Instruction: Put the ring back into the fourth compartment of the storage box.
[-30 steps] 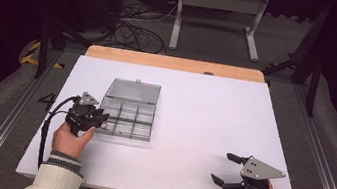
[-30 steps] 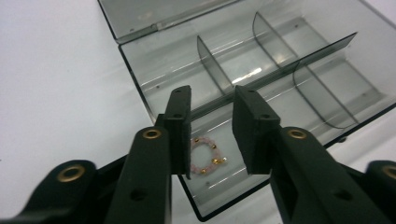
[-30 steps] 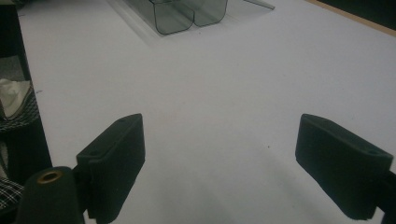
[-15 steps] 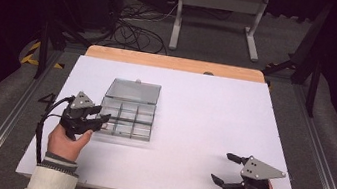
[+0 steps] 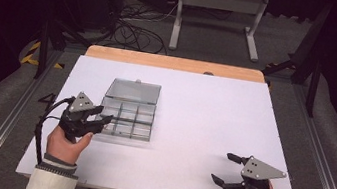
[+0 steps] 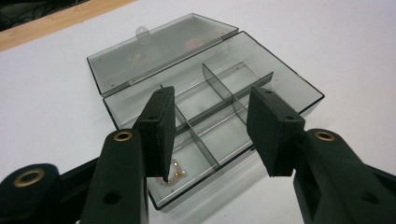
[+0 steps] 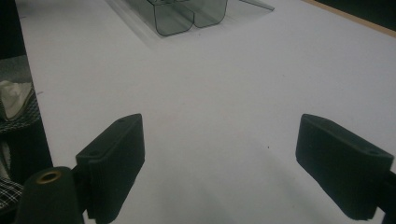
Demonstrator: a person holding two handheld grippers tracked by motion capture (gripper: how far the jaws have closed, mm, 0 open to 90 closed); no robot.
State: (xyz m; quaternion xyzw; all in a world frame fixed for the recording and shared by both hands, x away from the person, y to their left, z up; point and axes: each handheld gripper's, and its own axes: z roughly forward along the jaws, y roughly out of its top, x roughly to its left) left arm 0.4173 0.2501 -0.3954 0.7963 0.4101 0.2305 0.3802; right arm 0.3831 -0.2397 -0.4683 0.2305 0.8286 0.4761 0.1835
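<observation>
High view, from the left: the left hand (image 5: 64, 142) comes up from the lower left of the frame and holds the left gripper (image 5: 101, 122), whose tips lie at the left edge of a clear box (image 5: 129, 114). The box sits left of centre on the white table (image 5: 204, 115), its lid (image 5: 134, 91) folded back flat toward the far side. At the lower right of the frame the right gripper (image 5: 226, 169) rests near the table's near edge, well apart from the box, with its jaws spread wide and nothing between them.

Left gripper view: the box (image 6: 205, 116) fills the middle of the frame, split by dividers into compartments. The two black jaws stand partly open, a clear gap between them and nothing held. Small gold beads (image 6: 173, 170) lie in the compartment at the lower left, just beside the left jaw; I cannot tell whether the jaw touches them.

Right gripper view: the jaws stand far apart at the bottom corners over bare table (image 7: 224, 93), and one end of the box (image 7: 187, 14) shows at the top of the frame.
</observation>
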